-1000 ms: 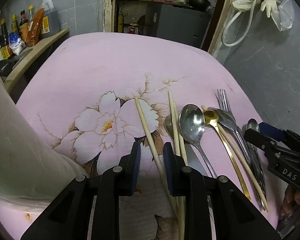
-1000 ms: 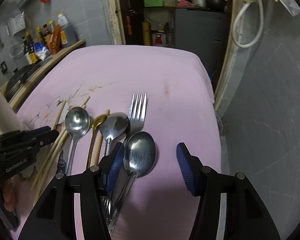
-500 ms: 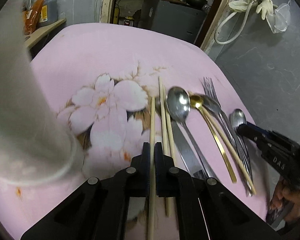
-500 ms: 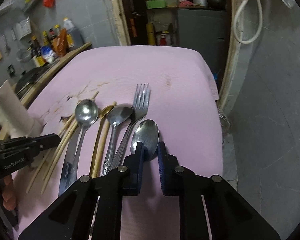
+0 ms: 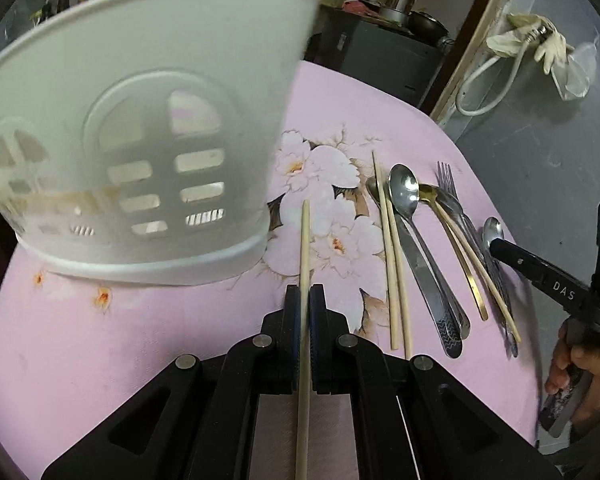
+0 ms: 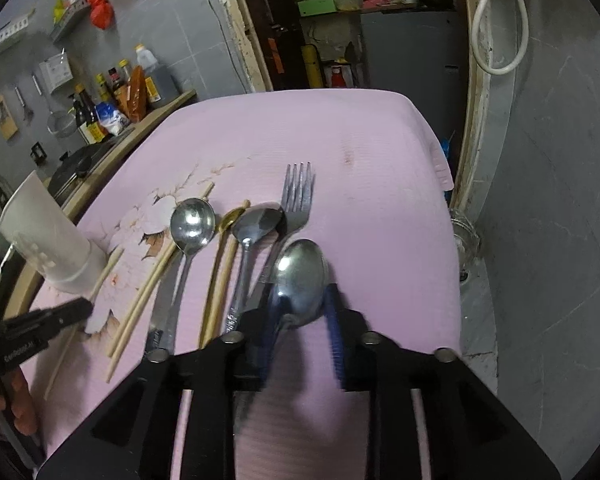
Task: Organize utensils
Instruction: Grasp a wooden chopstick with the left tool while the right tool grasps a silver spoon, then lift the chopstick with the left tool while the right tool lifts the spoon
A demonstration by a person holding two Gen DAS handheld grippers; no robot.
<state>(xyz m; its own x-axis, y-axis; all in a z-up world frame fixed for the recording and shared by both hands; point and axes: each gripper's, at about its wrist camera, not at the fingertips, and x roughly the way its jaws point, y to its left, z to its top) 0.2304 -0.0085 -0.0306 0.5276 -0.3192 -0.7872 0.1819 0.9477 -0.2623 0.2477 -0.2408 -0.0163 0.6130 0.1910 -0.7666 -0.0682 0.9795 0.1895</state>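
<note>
On a pink floral cloth [image 5: 172,336] covering the counter, utensils lie in a loose row. The left gripper [image 5: 305,304] has its fingers pressed together on a single wooden chopstick [image 5: 305,236], which points away toward a white slotted utensil holder [image 5: 140,152] standing just to the left. To the right on the cloth lie a pair of chopsticks [image 5: 392,264], a table knife [image 5: 428,292], a large steel spoon [image 5: 405,192], a gold spoon [image 5: 452,248], another chopstick [image 5: 476,268] and a fork [image 5: 446,176]. At the far right of the row, the right gripper [image 6: 302,308] straddles a steel spoon [image 6: 302,276]; its blue fingers [image 6: 334,324] are spreading, with the spoon's neck between them and not clamped. A hand [image 5: 576,376] grips the right gripper's handle.
</note>
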